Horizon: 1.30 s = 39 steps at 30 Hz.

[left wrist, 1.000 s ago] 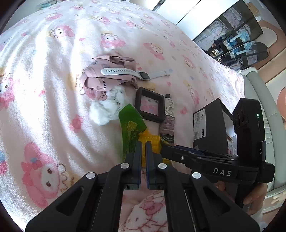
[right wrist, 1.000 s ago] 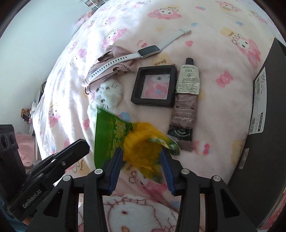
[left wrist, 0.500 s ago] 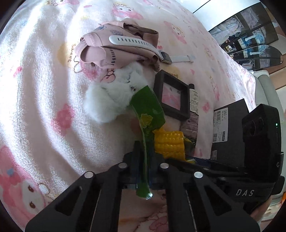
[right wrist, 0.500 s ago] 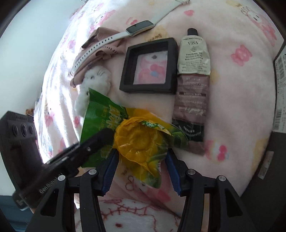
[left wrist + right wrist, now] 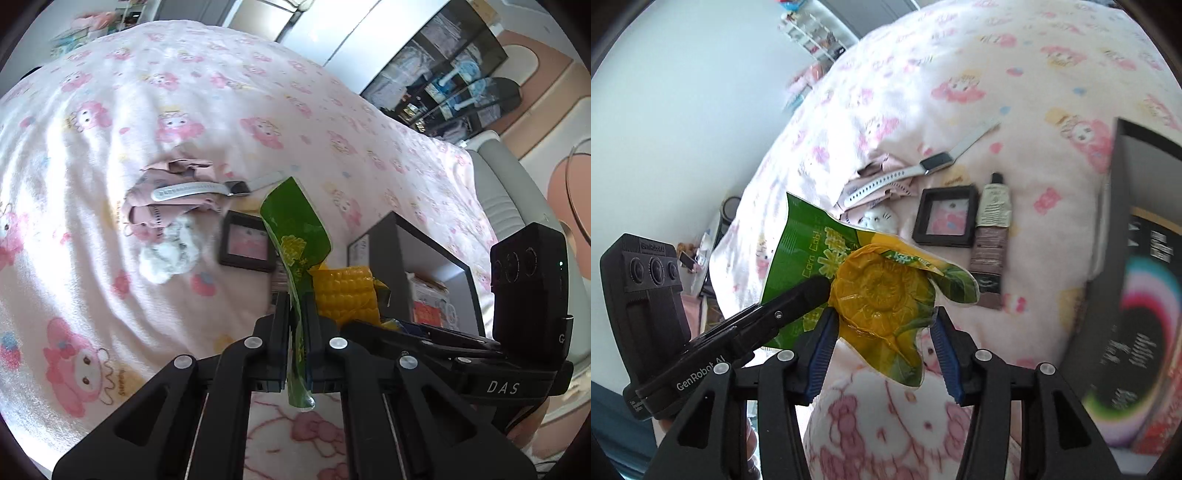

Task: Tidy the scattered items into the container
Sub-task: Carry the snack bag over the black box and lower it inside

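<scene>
A green-and-yellow corn packet (image 5: 295, 236) hangs in the air above the pink bed cover, held from two sides. My left gripper (image 5: 297, 306) is shut on its flat green end, which stands up between the pads. In the right wrist view my right gripper (image 5: 884, 321) straddles the yellow cob end of the corn packet (image 5: 882, 291). Its jaws are closing, and the blue pads (image 5: 823, 332) lie against the cob's sides. The open black box (image 5: 399, 240) stands just right of the packet; its side fills the right edge as the black box (image 5: 1137, 258).
On the bed cover (image 5: 960, 92) lie a white smartwatch (image 5: 923, 166) across a pink cloth (image 5: 166, 206), a small white plush (image 5: 879, 218), a black square frame (image 5: 945, 218) and a brown tube (image 5: 990, 236). A grey bed edge (image 5: 509, 199) runs at right.
The left gripper, shut and empty beside the packet a second ago, now pinches its green end. Both grippers have risen, lifting the packet off the cover and nearer the black box.
</scene>
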### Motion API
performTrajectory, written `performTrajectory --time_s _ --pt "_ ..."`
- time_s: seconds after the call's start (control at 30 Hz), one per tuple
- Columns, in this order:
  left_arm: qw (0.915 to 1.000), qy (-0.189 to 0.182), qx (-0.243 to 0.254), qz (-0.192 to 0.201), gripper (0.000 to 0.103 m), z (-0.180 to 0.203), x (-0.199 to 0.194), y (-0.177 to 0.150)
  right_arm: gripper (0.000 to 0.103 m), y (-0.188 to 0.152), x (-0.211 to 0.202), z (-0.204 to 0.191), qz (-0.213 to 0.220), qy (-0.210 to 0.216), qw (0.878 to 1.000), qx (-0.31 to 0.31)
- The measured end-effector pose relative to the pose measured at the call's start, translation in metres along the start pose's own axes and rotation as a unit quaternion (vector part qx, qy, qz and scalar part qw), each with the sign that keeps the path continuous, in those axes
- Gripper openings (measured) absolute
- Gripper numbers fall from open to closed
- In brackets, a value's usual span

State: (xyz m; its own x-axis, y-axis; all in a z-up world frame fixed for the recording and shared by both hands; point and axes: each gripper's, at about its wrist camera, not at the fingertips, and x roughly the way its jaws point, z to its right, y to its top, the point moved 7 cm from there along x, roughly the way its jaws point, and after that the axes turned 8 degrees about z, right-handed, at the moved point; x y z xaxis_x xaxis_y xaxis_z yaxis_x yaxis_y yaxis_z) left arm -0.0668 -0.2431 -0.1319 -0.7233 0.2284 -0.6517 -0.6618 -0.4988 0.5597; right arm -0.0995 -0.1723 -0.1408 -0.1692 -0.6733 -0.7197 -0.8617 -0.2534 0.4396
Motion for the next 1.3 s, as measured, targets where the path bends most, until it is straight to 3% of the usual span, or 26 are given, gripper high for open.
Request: performTrajectory --time_s 0.1,0.23,0.4,0.5,0.57,0.73,0.87,1.07,1.3 --pt "0.9987 -0.035 0.033 -0.014 0.004 0.041 0.005 -0.001 0.047 -0.002 -0.026 0.017 0.025 -0.015 1.000 0.009" --pt "0.9940 -0.063 0.083 -0.034 0.004 0.106 0.022 -0.009 0.044 -0.009 -0.100 0.053 0.063 -0.031 0.997 0.035" --pt "0.9854 -0.099 0.113 -0.080 0.004 0.180 0.069 -0.027 0.044 -0.015 -0.156 0.111 0.108 -0.081 0.988 0.069" --pt "0.9804 -0.105 0.117 -0.119 0.004 0.211 0.111 -0.034 0.044 -0.015 -0.177 0.151 0.120 -0.100 0.983 0.098" --pt "0.9788 -0.088 0.127 -0.134 0.004 0.225 0.138 -0.036 0.044 -0.008 -0.181 0.174 0.123 -0.111 0.980 0.107" --pt "0.9812 -0.040 0.112 -0.152 0.004 0.228 0.192 -0.025 0.040 0.028 -0.163 0.223 0.110 -0.139 0.978 0.113" --pt "0.9841 -0.016 0.090 -0.152 0.004 0.208 0.214 -0.019 0.039 0.049 -0.135 0.246 0.091 -0.146 0.977 0.123" --pt "0.9856 -0.033 0.083 -0.143 0.008 0.189 0.215 -0.019 0.037 0.052 -0.106 0.252 0.061 -0.166 0.978 0.108" --pt "0.9911 -0.030 0.094 -0.090 0.009 0.180 0.193 -0.010 0.037 0.040 -0.137 0.239 0.100 -0.164 0.973 0.126"
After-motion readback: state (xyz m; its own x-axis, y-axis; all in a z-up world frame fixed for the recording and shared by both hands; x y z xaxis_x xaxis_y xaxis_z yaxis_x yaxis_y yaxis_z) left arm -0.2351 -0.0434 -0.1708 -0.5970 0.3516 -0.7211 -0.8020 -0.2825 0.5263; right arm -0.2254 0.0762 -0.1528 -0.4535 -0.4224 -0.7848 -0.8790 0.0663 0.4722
